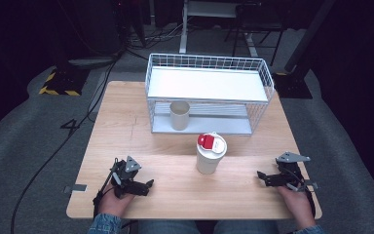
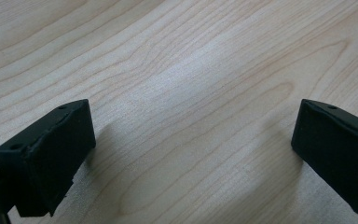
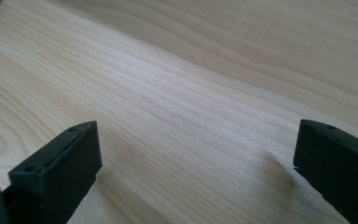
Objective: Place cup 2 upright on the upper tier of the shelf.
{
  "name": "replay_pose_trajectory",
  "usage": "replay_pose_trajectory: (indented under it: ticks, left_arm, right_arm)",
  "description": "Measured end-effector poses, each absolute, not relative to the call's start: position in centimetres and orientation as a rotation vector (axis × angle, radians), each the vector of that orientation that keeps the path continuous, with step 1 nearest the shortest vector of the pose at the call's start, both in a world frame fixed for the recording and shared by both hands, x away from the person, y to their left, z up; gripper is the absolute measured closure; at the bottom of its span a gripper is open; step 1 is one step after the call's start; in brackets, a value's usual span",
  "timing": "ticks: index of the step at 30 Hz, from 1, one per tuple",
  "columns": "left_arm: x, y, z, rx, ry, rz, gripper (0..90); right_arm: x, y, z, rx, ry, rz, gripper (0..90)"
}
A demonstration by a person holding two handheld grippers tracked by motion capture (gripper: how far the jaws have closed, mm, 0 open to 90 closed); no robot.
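Left gripper [image 1: 148, 184]: rests low on the pale wooden tabletop [image 1: 126, 122] at its near left; its jaws stand wide apart with nothing between them, bare wood beneath in the left gripper view.
Beige open cup [image 1: 179, 115]: stands upright on the lower level of the white wire rack [image 1: 209, 62], toward its left end, well apart from both grippers.
White lidded cup with a red tab on top [image 1: 210, 153]: stands upright on the tabletop just in front of the rack, between the two grippers and touched by neither.
Right gripper [image 1: 262, 176]: lies at the near right, jaws spread and empty.
Progress: by my judgement nothing is begun; reaching, grasping and placing the lidded cup all remain.
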State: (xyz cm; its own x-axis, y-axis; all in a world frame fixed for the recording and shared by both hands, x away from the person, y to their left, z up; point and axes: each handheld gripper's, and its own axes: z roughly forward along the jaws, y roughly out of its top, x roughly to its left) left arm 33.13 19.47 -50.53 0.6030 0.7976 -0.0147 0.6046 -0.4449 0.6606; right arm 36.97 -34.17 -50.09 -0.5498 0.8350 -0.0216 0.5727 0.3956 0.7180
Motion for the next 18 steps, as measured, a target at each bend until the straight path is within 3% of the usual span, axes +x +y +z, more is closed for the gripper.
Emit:
replay_pose_trajectory:
  ticks: [18]
  left_arm:
    - [33.1,19.5,-50.5,2.199,1.102,0.396,0.1]
  right_arm:
    - [35.8,-32.0,-46.7,1.094,2.316,1.072,0.0]
